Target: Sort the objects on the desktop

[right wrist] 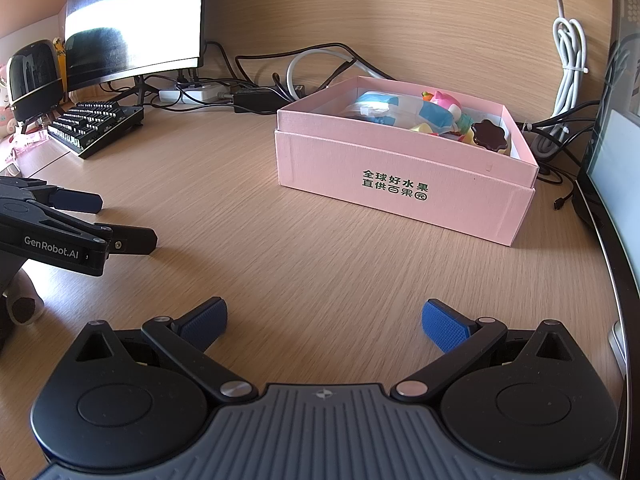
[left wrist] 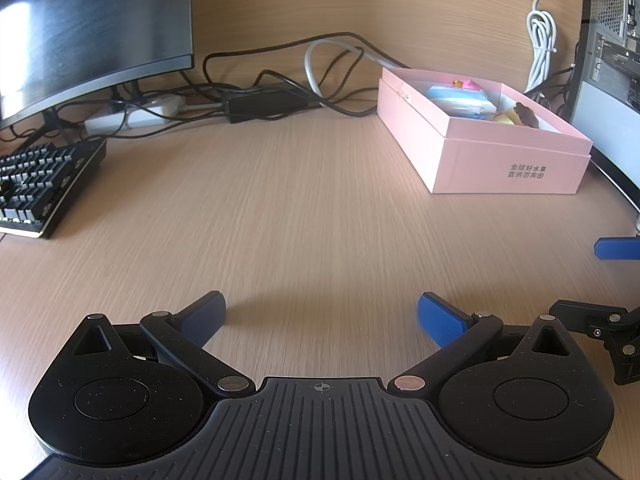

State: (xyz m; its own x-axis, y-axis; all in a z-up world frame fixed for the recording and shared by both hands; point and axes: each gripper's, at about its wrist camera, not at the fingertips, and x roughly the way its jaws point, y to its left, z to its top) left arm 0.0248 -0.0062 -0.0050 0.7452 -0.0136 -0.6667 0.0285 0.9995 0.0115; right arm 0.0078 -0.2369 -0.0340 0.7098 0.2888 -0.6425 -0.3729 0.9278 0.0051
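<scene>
I am holding my left gripper [left wrist: 322, 316] low over the wooden desk [left wrist: 300, 208] with its blue-padded jaws spread wide and nothing between them. My right gripper [right wrist: 324, 320] is hovering the same way, jaws wide apart and empty, just beside the left one. Ahead of both, the pink box [right wrist: 400, 176] is sitting open on the desk, well clear of the fingertips. Inside it, small toys are lying bunched together: a blue and white bundle [right wrist: 384, 110], a pink figure [right wrist: 446, 102] and a dark brown flower-shaped piece [right wrist: 490, 134] near the right wall. Off to the left, a black keyboard [right wrist: 96, 126] is leaning tilted below the monitor [right wrist: 136, 20]. Black cables [left wrist: 280, 80] and a white power strip [left wrist: 132, 116] are trailing along the back wall behind the box.
</scene>
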